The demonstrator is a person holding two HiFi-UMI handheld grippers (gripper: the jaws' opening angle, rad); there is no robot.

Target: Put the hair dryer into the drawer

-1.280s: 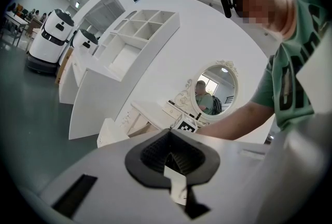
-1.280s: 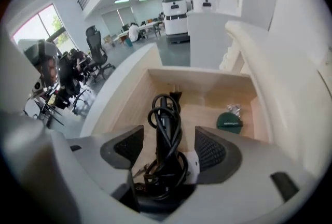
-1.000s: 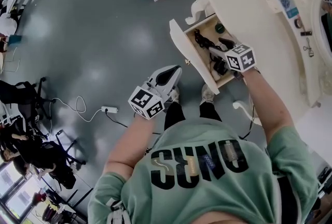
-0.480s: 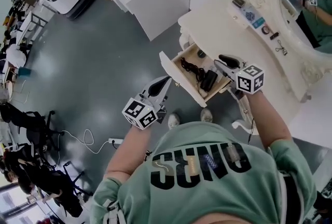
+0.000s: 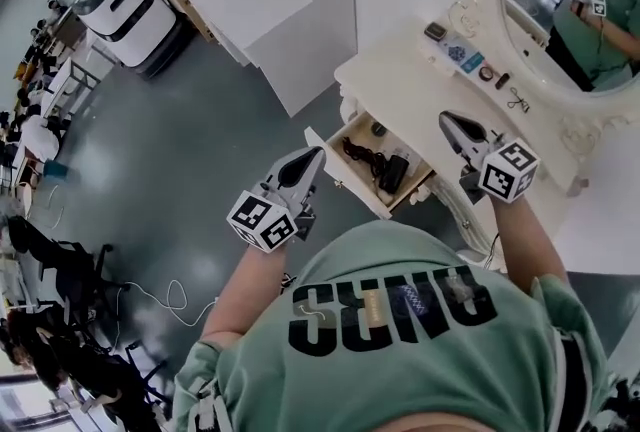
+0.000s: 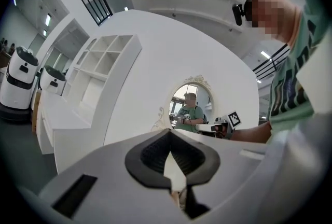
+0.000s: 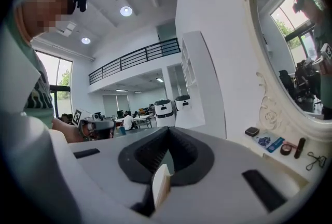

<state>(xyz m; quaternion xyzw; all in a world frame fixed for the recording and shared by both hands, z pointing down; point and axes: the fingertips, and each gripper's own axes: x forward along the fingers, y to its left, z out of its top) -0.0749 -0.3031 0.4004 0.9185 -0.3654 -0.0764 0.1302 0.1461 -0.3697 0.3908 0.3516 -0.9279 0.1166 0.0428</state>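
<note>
- Dressing table (image 5: 400, 85) is showing its drawer (image 5: 345, 172) open, hair dryer (image 5: 392, 173) lying inside.
- Left gripper (image 5: 305, 165) and right gripper (image 5: 455, 127) are hovering pinched closed, empty.
- Guessing only shutting it is remaining.

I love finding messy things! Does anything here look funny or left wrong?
The drawer of the dressing table hangs wide open, with the black hair dryer and its loose cord lying inside. The left claw and right claw are shut and empty, away from it. Nothing looks spilled or broken.
</note>
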